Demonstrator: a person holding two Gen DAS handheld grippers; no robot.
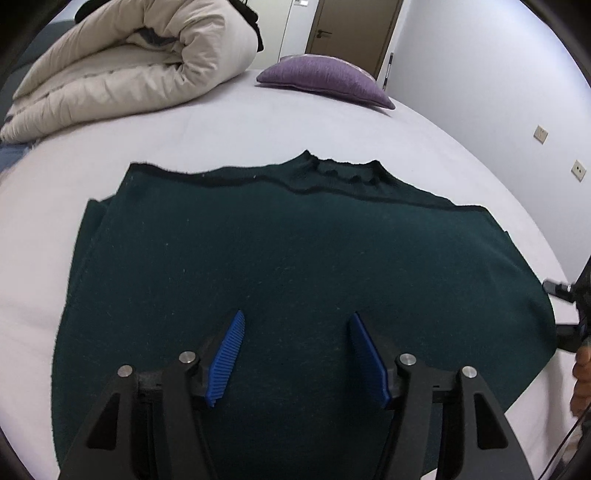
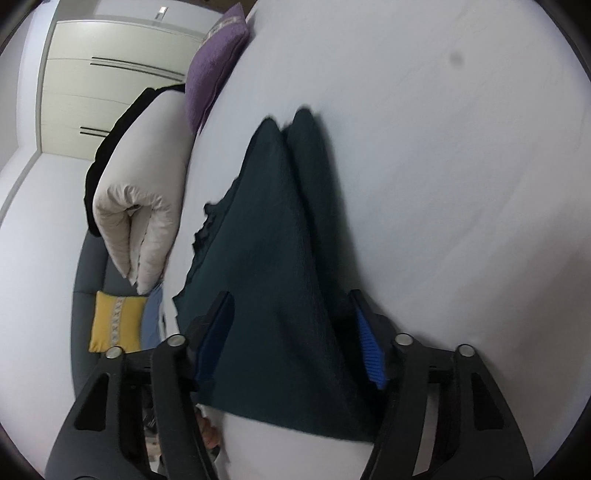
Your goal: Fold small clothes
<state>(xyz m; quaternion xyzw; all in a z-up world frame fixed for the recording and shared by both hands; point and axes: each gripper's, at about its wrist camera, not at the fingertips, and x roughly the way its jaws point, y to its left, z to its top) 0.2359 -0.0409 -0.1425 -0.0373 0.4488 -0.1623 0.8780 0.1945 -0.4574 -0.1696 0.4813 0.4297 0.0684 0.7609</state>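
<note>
A bedroom with pale walls holds a wide bed (image 1: 258, 122) covered in a smooth white sheet, and this bed is the landmark for all that follows. A dark green sweater (image 1: 280, 258) lies spread flat on the near half of the bed, its neckline pointing toward the far side and its sides folded inward so that it forms a broad rectangle. At the far left corner of the bed sits a bulky cream duvet (image 1: 122, 62), folded over on itself. At the far edge of the bed, to the right of the duvet, rests a purple cushion (image 1: 325, 77), and beyond the bed stands a brown door (image 1: 351, 29). The left gripper (image 1: 297, 354) hovers over the near part of the sweater, its jaws standing well apart with blue ribbed pads (image 1: 227, 360), nothing pressed between them. In the right wrist view, which is tilted sideways, the right gripper (image 2: 295, 343) is at one end of the sweater (image 2: 266, 258); its jaws are parted, the cloth lies between them, and the pads (image 2: 371, 350) do not appear to press on it, though the picture is blurred. Off the bed, a yellow cushion (image 2: 116, 321) sits on a grey seat, with pale wardrobe doors (image 2: 110, 81) behind.
</note>
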